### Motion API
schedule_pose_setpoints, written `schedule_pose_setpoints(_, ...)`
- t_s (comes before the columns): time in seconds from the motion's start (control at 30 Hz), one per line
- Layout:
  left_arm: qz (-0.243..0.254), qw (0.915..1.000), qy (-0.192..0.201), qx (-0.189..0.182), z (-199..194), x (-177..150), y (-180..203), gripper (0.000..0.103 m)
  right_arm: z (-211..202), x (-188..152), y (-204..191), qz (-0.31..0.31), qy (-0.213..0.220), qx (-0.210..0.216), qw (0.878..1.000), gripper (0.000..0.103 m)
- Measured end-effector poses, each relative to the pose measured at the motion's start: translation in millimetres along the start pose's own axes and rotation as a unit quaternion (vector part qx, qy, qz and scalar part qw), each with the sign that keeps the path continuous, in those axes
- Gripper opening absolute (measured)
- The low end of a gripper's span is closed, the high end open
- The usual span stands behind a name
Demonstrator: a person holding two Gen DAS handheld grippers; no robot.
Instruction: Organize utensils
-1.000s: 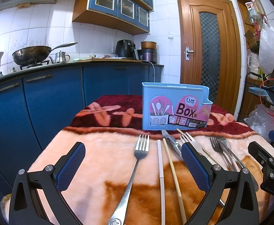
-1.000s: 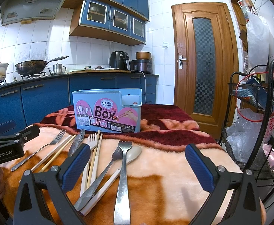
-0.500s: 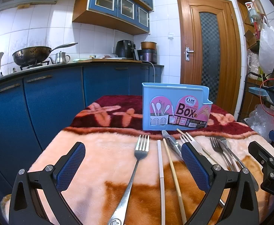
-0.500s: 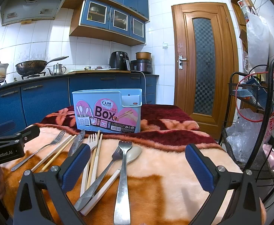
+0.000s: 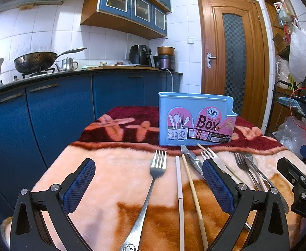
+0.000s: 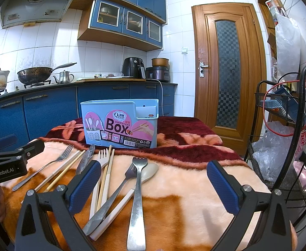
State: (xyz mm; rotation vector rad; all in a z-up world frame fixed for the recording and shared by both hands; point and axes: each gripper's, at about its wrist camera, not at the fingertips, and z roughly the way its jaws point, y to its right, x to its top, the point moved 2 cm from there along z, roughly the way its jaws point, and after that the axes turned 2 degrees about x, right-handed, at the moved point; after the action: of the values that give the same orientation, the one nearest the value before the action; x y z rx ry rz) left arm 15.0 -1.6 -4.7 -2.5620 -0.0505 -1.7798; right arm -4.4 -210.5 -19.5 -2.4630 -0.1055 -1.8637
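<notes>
A light-blue utensil box (image 5: pixel 195 119) (image 6: pixel 120 123) with pink labels stands upright at the far side of the blanket-covered table. In front of it lie loose utensils. In the left wrist view a steel fork (image 5: pixel 150 190), a white chopstick (image 5: pixel 179 190) and a wooden chopstick (image 5: pixel 193 196) lie between the open fingers of my left gripper (image 5: pixel 147 184), which hovers empty above them. In the right wrist view a steel fork (image 6: pixel 138 192), a cream spoon (image 6: pixel 147 173) and a second fork (image 6: pixel 119 188) lie under my right gripper (image 6: pixel 154 186), open and empty.
An orange, pink and maroon fleece blanket (image 6: pixel 194 192) covers the table. Blue kitchen cabinets (image 5: pixel 54 113) run along the left with a wok (image 5: pixel 35 61) on the stove. A wire rack (image 6: pixel 287 138) with plastic bags stands close on the right. A wooden door (image 6: pixel 228 67) is behind.
</notes>
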Motion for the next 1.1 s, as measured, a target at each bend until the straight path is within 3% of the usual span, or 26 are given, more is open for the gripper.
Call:
schedule_pose_setpoints(0.93,0.008,0.9999,-0.013,0.006,7.3,0.2,2.5,0.102,2.1,-0.8,5.6,0.015,-0.014,0.007,1.0,0.103)
schedule_pose_setpoints(1.1,0.009,0.9994,-0.033,0.0,13.8,0.3,2.3,0.102,12.6,2.9,9.6,0.024,-0.06,0.022,0.998,0.103)
